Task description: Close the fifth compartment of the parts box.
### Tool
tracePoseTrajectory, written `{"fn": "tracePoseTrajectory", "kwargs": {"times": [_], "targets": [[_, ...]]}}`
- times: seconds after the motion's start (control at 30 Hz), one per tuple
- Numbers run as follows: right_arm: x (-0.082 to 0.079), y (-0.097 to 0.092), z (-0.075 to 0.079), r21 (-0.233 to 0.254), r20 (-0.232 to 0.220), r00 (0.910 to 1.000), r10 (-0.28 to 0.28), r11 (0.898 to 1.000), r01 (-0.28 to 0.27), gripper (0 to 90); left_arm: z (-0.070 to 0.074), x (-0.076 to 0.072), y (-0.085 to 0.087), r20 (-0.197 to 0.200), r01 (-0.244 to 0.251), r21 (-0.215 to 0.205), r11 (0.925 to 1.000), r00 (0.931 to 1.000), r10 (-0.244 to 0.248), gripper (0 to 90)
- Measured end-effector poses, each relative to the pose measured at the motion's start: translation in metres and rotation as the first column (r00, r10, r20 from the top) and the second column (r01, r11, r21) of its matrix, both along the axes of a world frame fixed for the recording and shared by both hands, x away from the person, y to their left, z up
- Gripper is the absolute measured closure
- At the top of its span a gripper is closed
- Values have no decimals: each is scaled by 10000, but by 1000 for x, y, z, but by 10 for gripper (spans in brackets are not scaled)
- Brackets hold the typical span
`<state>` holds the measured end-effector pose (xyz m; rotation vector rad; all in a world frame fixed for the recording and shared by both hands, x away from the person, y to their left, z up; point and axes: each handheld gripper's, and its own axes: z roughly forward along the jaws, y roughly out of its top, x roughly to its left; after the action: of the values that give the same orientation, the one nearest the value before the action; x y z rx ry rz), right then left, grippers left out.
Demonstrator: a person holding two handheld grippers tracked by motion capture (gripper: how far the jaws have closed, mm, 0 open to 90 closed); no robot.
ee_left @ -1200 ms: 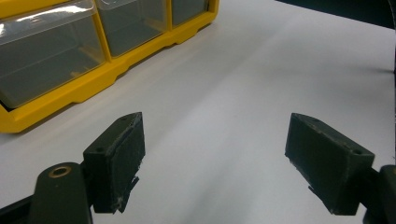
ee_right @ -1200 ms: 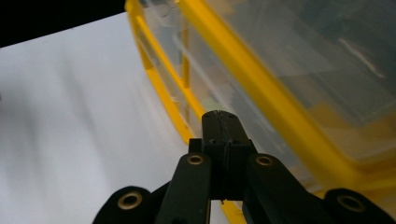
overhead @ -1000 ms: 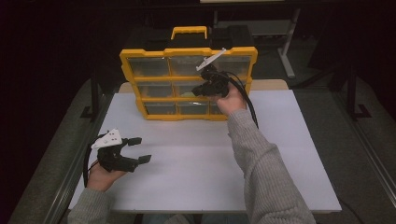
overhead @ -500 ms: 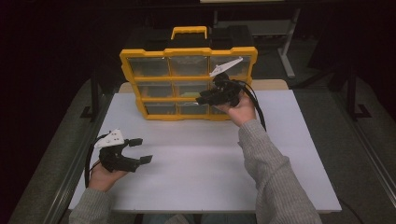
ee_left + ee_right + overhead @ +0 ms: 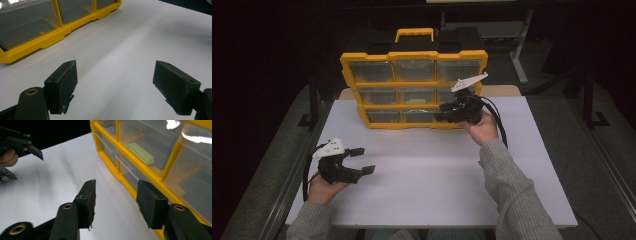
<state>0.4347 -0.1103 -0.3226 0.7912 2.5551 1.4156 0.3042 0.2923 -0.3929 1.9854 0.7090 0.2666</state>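
Note:
A yellow organiser case (image 5: 414, 85) with clear drawers stands upright at the back of the white table (image 5: 437, 175). My right gripper (image 5: 441, 113) is open and empty in front of the case's lower right drawers, its jaws pointing left. In the right gripper view, the right gripper (image 5: 116, 185) hangs beside the yellow frame (image 5: 130, 180), apart from it. A pale green flat piece (image 5: 139, 152) lies inside one drawer. My left gripper (image 5: 366, 160) rests open at the table's left front. Its wide-spread jaws (image 5: 115, 67) hold nothing over bare table.
The case has a yellow carry handle (image 5: 414, 33) on top and a dark box behind it. Table edges run close on the left and front. A metal stand leg (image 5: 522, 70) stands beyond the table at the back right.
My right gripper has drifted right and down across the case front, from the middle drawers to the lower right corner. The left gripper has stayed where it was.

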Motion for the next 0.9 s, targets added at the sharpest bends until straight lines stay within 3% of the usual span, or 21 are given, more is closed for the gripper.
{"fn": "tracePoseTrajectory", "kwargs": {"times": [0.4, 0.6, 0.9], "targets": [[-14, -16, -10, -228, 88, 9993, -370, 9990, 371, 337, -3, 2, 0, -126, -7, -5, 10000, 9999, 7, 193], [-17, -26, -16, -5, -256, 9976, -646, 9979, 646, 285, -2, 1, 0, -94, -20, 20, 10000, 10000, 21, 191], [-24, -37, -21, -3, -26, 9960, -893, 9960, 893, 237, -2, 1, -1, -67, -75, 76, 9999, 9999, 76, 179]]}}
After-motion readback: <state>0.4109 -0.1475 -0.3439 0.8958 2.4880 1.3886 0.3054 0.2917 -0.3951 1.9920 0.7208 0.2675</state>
